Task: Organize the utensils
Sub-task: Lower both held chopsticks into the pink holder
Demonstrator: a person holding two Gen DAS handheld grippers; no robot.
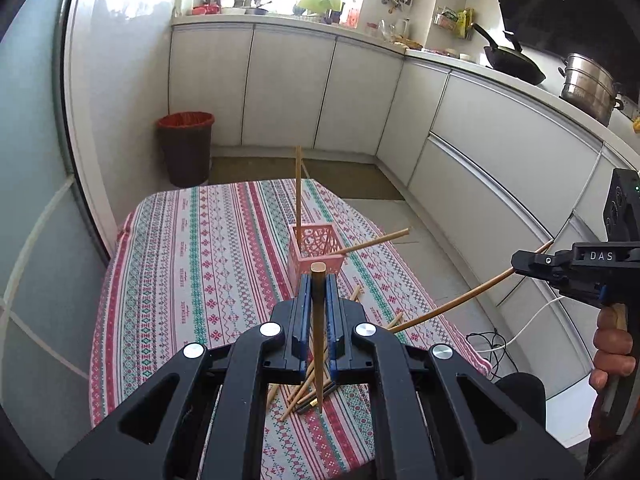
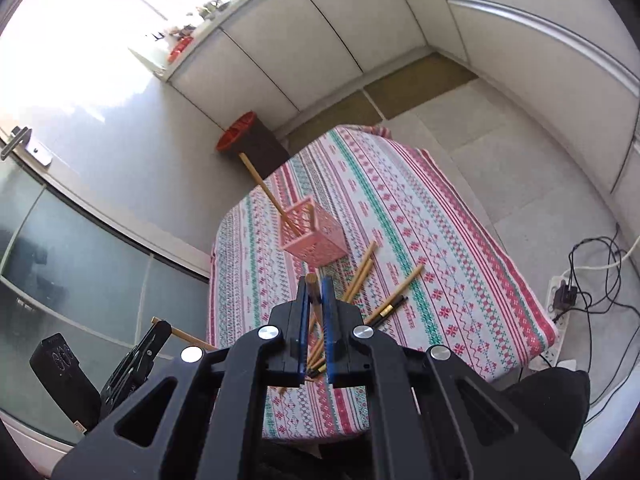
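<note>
A pink lattice holder (image 1: 316,250) stands on the striped tablecloth (image 1: 224,260) with two wooden chopsticks (image 1: 298,188) in it. It also shows in the right wrist view (image 2: 314,234). My left gripper (image 1: 319,280) is shut on a brown chopstick (image 1: 319,332), held upright above the table near the holder. My right gripper (image 2: 315,290) is shut on another wooden chopstick (image 2: 314,300); from the left wrist view that gripper (image 1: 520,260) is at the right, off the table's edge, with its chopstick (image 1: 460,300) slanting down. Several loose chopsticks (image 2: 360,280) lie beside the holder.
A dark bin with a red liner (image 1: 186,148) stands on the floor beyond the table. White cabinets (image 1: 500,152) run along the back and right. A power strip with cables (image 2: 568,296) lies on the floor right of the table.
</note>
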